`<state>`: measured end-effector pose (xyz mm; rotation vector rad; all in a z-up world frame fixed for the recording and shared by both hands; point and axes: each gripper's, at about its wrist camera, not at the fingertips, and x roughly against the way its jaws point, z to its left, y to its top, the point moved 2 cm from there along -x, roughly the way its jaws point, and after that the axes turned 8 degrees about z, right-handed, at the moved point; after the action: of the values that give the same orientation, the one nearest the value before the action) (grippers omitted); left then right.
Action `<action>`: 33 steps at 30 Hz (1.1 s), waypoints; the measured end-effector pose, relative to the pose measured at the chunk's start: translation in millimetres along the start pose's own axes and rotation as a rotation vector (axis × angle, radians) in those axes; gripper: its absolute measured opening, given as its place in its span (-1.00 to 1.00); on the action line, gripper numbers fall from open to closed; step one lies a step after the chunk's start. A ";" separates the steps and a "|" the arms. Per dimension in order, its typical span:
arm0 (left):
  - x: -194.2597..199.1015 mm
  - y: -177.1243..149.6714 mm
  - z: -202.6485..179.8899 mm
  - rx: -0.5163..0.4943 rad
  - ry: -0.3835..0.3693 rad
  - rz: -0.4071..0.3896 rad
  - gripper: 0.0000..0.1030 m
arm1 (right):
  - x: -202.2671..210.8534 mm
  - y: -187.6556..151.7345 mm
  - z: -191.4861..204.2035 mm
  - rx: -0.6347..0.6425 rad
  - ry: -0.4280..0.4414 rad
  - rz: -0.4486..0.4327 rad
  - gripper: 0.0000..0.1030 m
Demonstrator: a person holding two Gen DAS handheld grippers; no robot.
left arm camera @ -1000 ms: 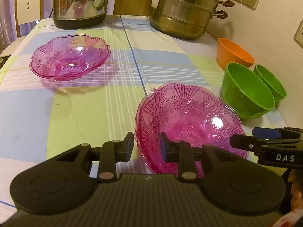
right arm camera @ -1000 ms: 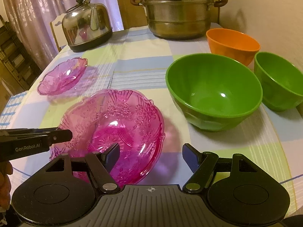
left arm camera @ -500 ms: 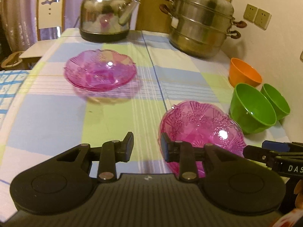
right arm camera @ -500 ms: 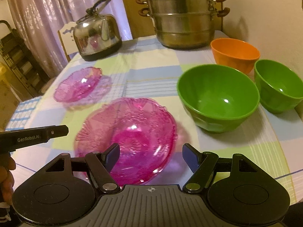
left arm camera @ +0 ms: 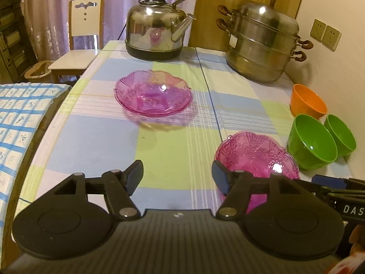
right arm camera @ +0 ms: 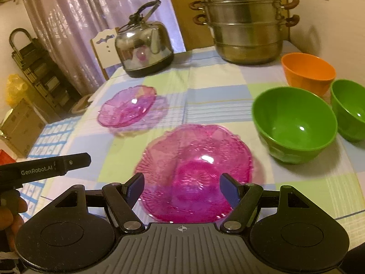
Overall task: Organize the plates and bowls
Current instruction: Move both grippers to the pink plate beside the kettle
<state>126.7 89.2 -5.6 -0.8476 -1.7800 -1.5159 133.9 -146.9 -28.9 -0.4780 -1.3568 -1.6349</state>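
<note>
Two pink glass plates lie on the checked tablecloth. The near pink plate (left arm camera: 256, 157) (right arm camera: 196, 171) rests flat beside the big green bowl (left arm camera: 311, 145) (right arm camera: 294, 123). The far pink plate (left arm camera: 154, 92) (right arm camera: 127, 106) sits mid-table. A smaller green bowl (left arm camera: 341, 134) (right arm camera: 349, 108) and an orange bowl (left arm camera: 308, 101) (right arm camera: 308, 72) stand by the wall. My left gripper (left arm camera: 177, 174) hovers above bare cloth left of the near plate, its jaws opening with nothing between them. My right gripper (right arm camera: 181, 188) is open above the near plate's front rim, not touching it.
A steel kettle (left arm camera: 157, 34) (right arm camera: 142, 48) and a stacked steel steamer pot (left arm camera: 262, 43) (right arm camera: 244, 22) stand at the table's far end. A white chair (left arm camera: 79, 43) is behind the table on the left. The wall runs close along the right edge.
My left gripper's jaws have spread wide and both grippers have pulled up and back from the near pink plate, which now looks smaller and lies free on the cloth.
</note>
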 end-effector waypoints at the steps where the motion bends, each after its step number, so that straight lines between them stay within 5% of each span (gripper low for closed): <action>1: 2.1 0.0 0.9 0.000 0.002 -0.003 0.27 | 0.6 0.5 2.0 0.003 0.002 -0.002 0.41; 17: 15.1 13.6 17.0 0.005 0.007 -0.042 0.49 | -1.9 9.4 15.3 0.023 0.024 0.003 0.41; 33: -2.6 69.5 64.5 -0.001 0.037 -0.053 0.58 | -49.0 78.4 48.2 0.076 0.084 0.012 0.41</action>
<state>180.4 161.7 24.1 -0.7738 -1.7882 -1.5571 211.1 -80.1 -8.0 -0.3681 -1.3450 -1.5703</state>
